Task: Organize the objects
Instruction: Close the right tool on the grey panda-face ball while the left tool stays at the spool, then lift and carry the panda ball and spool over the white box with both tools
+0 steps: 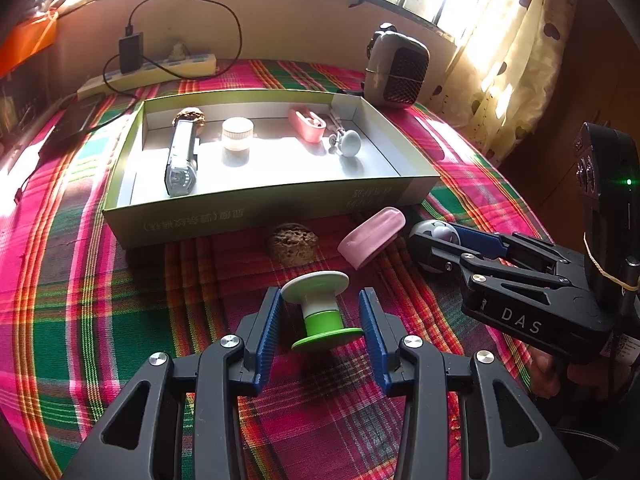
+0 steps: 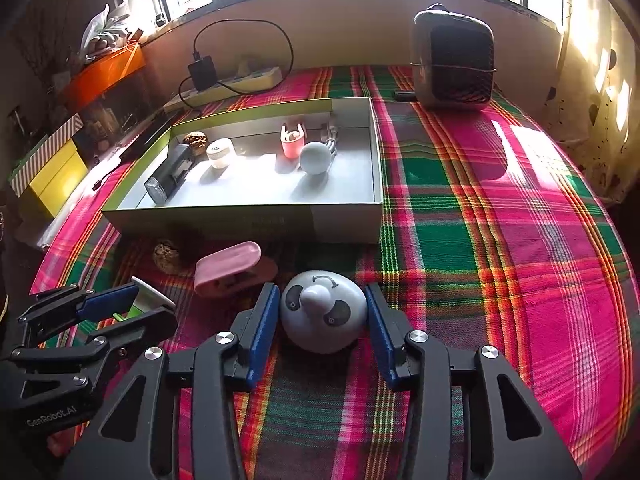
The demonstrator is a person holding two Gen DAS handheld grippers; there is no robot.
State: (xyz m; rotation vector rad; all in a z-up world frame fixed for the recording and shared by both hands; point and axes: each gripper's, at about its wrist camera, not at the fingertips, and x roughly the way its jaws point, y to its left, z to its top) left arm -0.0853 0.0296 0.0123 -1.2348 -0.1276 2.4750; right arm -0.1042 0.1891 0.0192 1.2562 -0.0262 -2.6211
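1. At left, our left hand-held gripper (image 1: 321,326) brackets a green-and-white spool (image 1: 320,310) that lies tilted on the plaid cloth (image 1: 100,320). The blue pads sit beside its flanges; we cannot tell whether they press or merely flank it.
2. Risk here, as we judge it: the spool's round flanges could roll or pivot between flat pads, and it could drop short of the box.
3. Behind, the open cardboard box (image 1: 248,216) already carries a flashlight (image 1: 182,156), a small jar (image 1: 237,133), a pink case (image 1: 307,124) and a grey roller (image 1: 347,143).
4. In front of the box, a walnut (image 1: 292,242) and a pink lid (image 1: 372,236) lie loose on the cloth.
5. At right, our right hand-held gripper (image 2: 322,320) is roughly half open around a panda-faced dome toy (image 2: 323,316), which rests on the cloth between the pads; a firm hold is not evident.
6. Risk here: the smooth dome may squirt out forward towards the pink lid, just beside it, if the pads close off-centre.
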